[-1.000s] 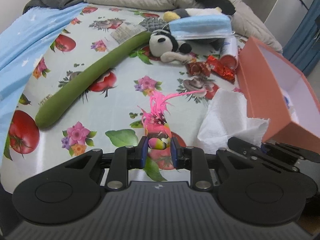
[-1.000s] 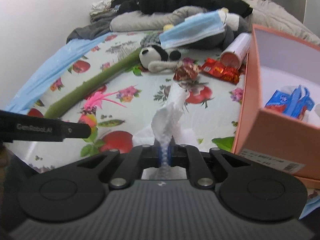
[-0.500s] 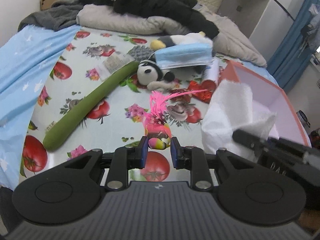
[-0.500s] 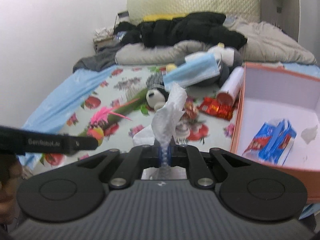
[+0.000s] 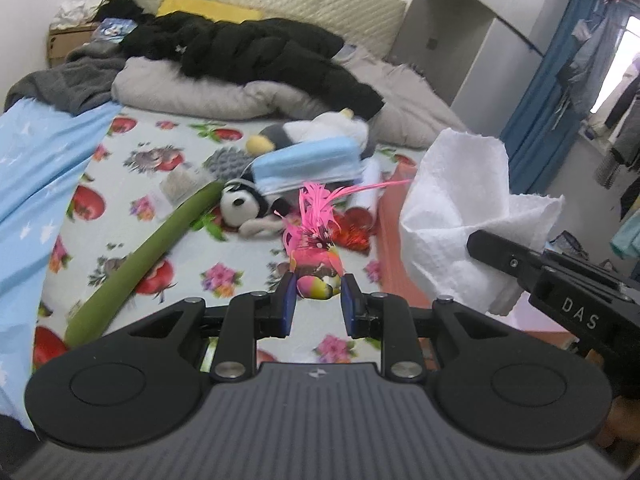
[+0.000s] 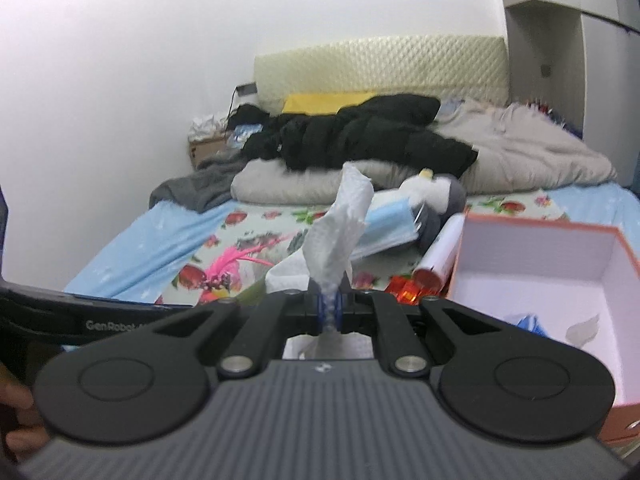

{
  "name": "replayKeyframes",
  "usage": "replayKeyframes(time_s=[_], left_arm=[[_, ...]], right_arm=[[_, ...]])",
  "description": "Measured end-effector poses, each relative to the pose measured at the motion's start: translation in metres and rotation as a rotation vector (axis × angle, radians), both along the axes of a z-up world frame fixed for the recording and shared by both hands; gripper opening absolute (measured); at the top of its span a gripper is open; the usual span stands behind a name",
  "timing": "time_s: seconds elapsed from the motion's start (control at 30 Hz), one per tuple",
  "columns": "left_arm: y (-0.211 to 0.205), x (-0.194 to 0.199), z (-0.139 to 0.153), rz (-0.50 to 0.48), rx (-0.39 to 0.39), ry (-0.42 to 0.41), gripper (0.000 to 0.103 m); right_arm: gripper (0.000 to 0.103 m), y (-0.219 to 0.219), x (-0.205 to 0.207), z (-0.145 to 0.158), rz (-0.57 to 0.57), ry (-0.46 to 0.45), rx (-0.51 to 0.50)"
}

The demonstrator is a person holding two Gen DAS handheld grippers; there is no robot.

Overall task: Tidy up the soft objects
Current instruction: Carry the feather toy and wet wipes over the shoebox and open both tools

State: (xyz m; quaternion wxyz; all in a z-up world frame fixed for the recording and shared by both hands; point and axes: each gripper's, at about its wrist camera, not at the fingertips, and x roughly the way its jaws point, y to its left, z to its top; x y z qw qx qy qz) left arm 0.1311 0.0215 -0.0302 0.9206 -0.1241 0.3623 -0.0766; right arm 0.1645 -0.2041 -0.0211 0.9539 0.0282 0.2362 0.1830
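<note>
The left gripper [image 5: 316,294] holds a small pink feathered toy [image 5: 318,268] between its blue pads [image 5: 286,300], jaws narrowed onto the toy's rounded yellow-and-pink lower end. The toy's long axis runs forward and upward from the jaws, with its spray of pink feathers pointing away from the camera and one long feather trailing off to the right. It is lifted above the fruit-and-flower patterned sheet [image 5: 132,160] rather than lying on it. The right gripper [image 6: 330,307] is closed tightly on a crumpled white paper towel [image 6: 340,232], pinched at its lower end; the towel stands nearly upright from the jaws, its long axis vertical and its loose top leaning slightly right. In the left wrist view the same towel [image 5: 456,216] billows as a broad white bundle in the air at the right, near the toy. An open orange box [image 6: 536,240] with a white interior sits at the right, below and beside the towel, with a blue packet [image 6: 530,322] inside it. On the sheet lie a long green plush [image 5: 140,256], a panda toy [image 5: 240,204], a blue face mask [image 5: 308,164] resting over a penguin plush [image 5: 320,128], and red wrappers [image 5: 356,232].
</note>
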Motion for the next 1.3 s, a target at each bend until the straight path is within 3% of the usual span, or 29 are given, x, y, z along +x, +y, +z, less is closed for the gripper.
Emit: replayKeyframes(time_s=[0.33, 0.63, 0.97, 1.3], left_arm=[[-0.032, 0.014, 0.018, -0.070, -0.026, -0.055, 0.028], [-0.076, 0.035, 0.028, -0.152, -0.045, -0.087, 0.028], [-0.136, 0.079, 0.011, -0.243, -0.024, -0.026, 0.028], [-0.193, 0.142, -0.027, -0.297, 0.012, 0.083, 0.028]], right_arm=[[0.009, -0.038, 0.001, 0.016, -0.091, -0.050, 0.002], [0.010, -0.077, 0.011, 0.013, -0.171, -0.029, 0.007], [0.010, -0.122, 0.040, -0.014, -0.261, 0.076, 0.027], [0.010, -0.158, 0.089, -0.057, -0.294, 0.218, 0.027]])
